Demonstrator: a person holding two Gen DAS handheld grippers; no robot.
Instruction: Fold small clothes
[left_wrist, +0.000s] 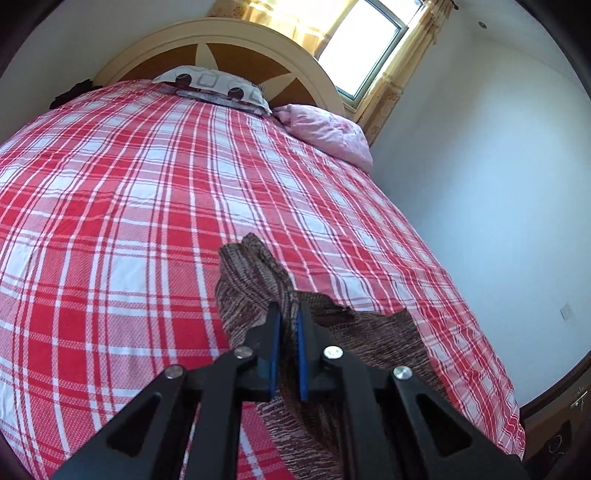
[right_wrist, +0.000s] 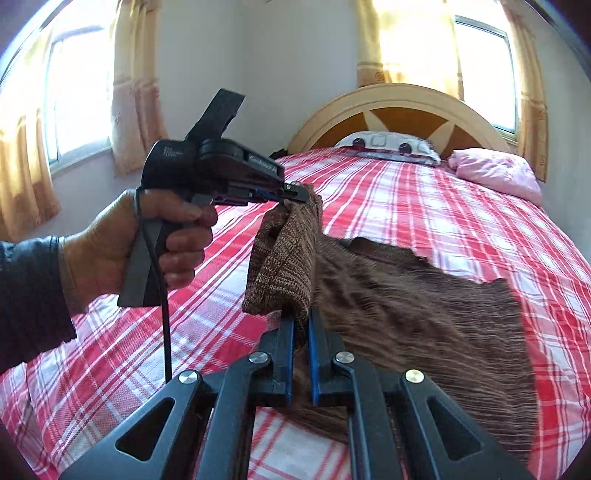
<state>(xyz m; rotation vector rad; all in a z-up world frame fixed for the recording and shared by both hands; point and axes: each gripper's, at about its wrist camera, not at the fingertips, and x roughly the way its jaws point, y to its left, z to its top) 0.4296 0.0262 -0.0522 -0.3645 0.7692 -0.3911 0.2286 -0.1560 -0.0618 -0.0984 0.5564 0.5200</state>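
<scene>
Left wrist view: left gripper (left_wrist: 288, 317) pinches a raised fold of the brown knit garment (left_wrist: 369, 332), which spreads right of it across the plaid bed (left_wrist: 129, 221).

Right wrist view: right gripper (right_wrist: 302, 321) clamps the same lifted edge, probably; left gripper just beyond.

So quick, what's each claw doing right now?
Left gripper: shut on the brown knit garment.
Right gripper: shut on the same garment's edge.
</scene>
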